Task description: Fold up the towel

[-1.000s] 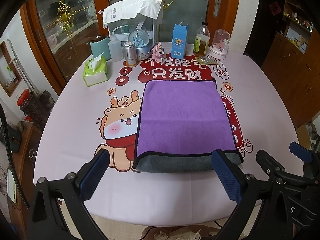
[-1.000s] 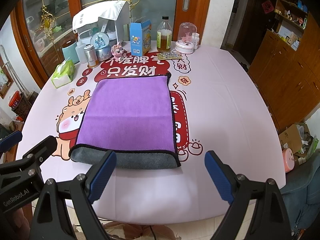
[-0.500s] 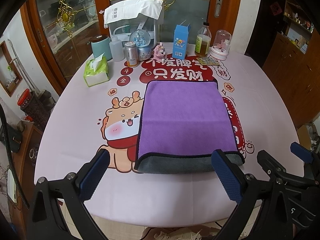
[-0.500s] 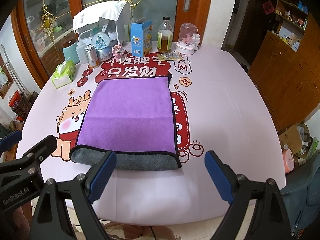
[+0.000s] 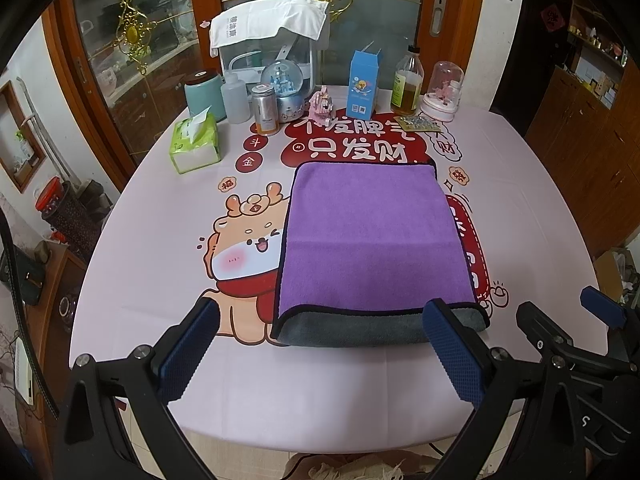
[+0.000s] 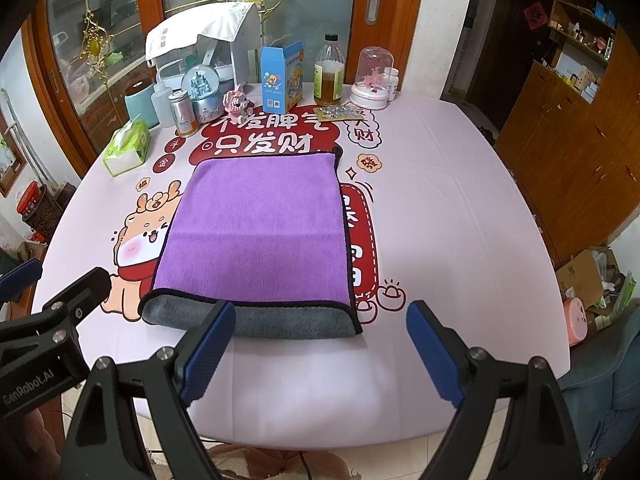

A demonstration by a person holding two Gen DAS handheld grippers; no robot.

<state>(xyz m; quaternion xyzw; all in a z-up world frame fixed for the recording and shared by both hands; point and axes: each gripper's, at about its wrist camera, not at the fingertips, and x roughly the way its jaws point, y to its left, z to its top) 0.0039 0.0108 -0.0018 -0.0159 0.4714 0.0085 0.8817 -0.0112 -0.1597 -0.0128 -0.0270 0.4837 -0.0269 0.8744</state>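
A purple towel (image 5: 372, 236) with a grey underside lies flat and folded on the pink printed tablecloth (image 5: 168, 216); its grey fold faces me. It also shows in the right wrist view (image 6: 260, 232). My left gripper (image 5: 320, 344) is open and empty, held above the table's near edge just short of the towel's grey fold. My right gripper (image 6: 320, 348) is open and empty, also above the near edge, off the towel's near right corner. Each gripper shows at the edge of the other's view.
Along the table's far edge stand a tissue box (image 5: 195, 142), a teal canister (image 5: 204, 94), a white bottle, a metal can, a snow globe, a blue carton (image 5: 363, 85), an oil bottle (image 5: 407, 82) and a glass dome (image 5: 443, 90). Wooden cabinets (image 6: 580, 148) stand at the right.
Both grippers have drawn back slightly from the table, so the towel sits a little farther away in both views. The towel has not moved. Both jaws stay open.
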